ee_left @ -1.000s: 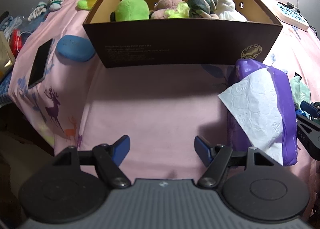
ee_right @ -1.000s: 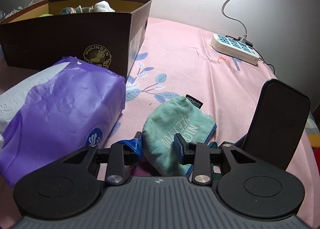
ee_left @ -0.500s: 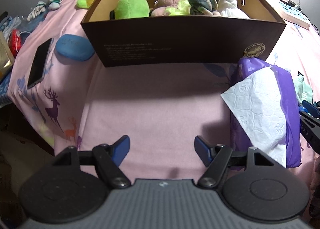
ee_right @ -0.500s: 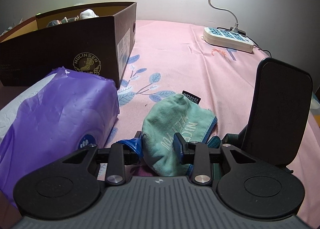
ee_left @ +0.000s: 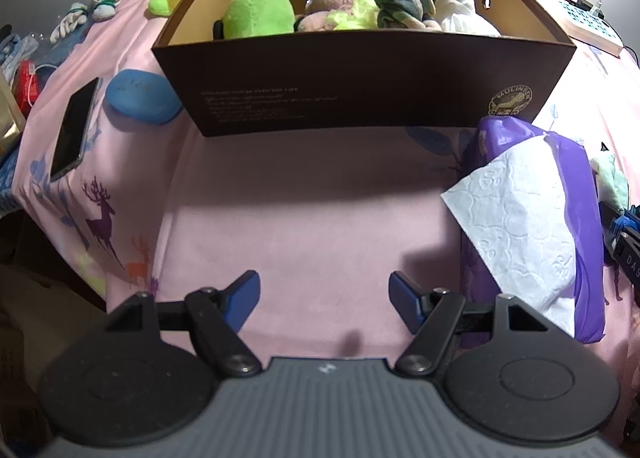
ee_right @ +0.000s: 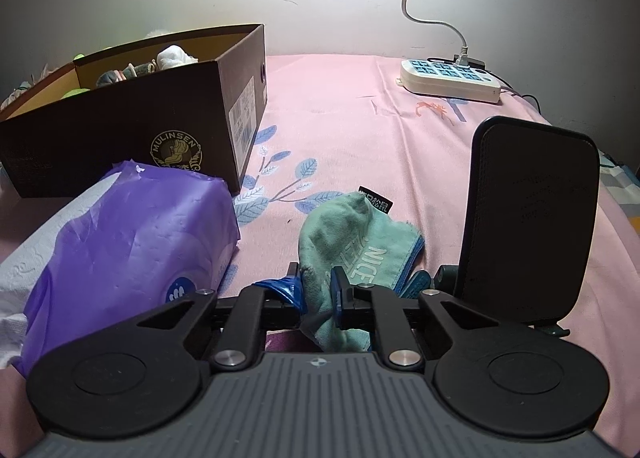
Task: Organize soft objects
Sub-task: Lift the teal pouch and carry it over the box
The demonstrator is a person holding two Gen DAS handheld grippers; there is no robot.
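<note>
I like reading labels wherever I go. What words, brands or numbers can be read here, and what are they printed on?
"MULINSEN": round gold emblem on the brown shoebox.
"NICE": green cloth held in the right gripper; the other letters are folded away.
"DAS": black part at the left view's edge, cut off.
Too small or blurred: the box's front paragraph, its barcode sticker, the cloth's black tag.

The near wall of the shoe box (ee_left: 360, 85) conceals the lower parts of the soft toys (ee_left: 260, 15) inside. Small print on that wall is illegible. The teal cloth (ee_right: 352, 246) is largely hidden behind the tissue pack (ee_left: 560, 217) in the left wrist view. The power strip (ee_left: 592, 23) is cut off at the frame edge. The cloth's lower end passes out of sight below the right gripper (ee_right: 316, 294).
</note>
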